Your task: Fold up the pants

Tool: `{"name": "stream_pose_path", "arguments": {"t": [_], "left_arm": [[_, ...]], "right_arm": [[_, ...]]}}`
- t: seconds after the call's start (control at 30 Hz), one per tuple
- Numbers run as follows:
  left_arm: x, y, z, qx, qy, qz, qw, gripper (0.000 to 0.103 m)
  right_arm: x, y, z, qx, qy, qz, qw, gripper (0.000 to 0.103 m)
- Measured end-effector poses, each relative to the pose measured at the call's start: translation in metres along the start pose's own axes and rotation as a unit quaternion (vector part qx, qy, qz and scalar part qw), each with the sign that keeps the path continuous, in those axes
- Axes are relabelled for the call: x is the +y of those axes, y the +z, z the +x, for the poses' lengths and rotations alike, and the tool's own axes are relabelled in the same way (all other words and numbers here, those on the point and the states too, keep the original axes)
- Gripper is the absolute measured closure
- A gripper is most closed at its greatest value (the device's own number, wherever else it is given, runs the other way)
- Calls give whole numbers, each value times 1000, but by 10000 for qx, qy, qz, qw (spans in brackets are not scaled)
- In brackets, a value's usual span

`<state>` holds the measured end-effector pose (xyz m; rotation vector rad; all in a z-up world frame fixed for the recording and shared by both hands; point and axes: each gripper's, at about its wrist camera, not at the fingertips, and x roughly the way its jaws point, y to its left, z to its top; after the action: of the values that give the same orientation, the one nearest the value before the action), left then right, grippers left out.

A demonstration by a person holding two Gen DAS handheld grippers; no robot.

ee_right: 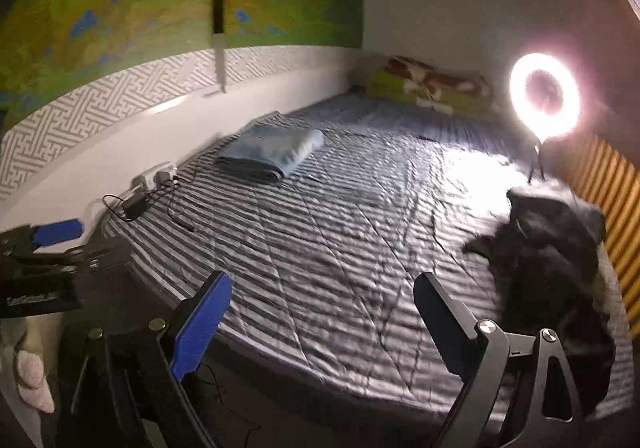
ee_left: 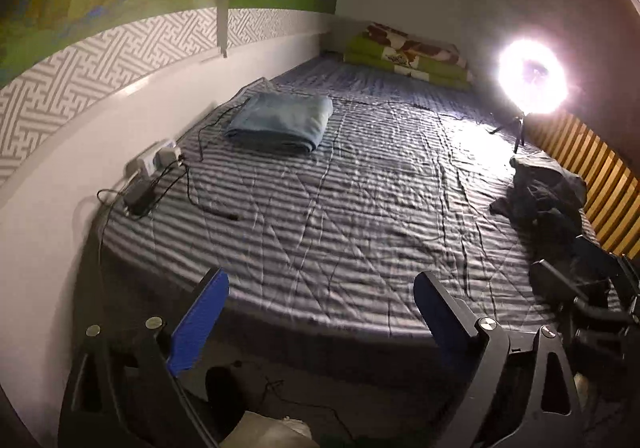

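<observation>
Hovering over the striped bed (ee_left: 320, 208) w/ both grippers, left (ee_left: 320, 312) & right (ee_right: 320, 312), jaws wide apart, nothing between; dark pants (ee_right: 552, 248) crumpled at right edge.

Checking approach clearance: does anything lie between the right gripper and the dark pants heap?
Nothing visible does. The right gripper is open and empty; only bare striped quilt separates it from the pants at its right.

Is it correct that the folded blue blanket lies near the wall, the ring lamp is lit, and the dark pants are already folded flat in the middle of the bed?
Not quite. The dark pants lie crumpled in a heap at the right edge of the bed, not folded in the middle; the right wrist view shows it. The folded blue blanket and the lit ring lamp are as you say.
</observation>
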<state>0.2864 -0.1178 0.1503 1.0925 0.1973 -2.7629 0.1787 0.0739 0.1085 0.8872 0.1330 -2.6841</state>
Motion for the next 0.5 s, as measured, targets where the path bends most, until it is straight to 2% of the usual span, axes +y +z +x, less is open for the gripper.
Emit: {"name": "stream_pose_path", "arguments": {"t": [0.17,0.5], "left_arm": [[7,-7,-6,11,127,-132,9998,5],[19,-10,1,131,264,-222,9993,3]], "right_arm": [[-8,-7,0,103,-63,116,9999,13],[6,-19,16,310,39,-63,9995,13]]}}
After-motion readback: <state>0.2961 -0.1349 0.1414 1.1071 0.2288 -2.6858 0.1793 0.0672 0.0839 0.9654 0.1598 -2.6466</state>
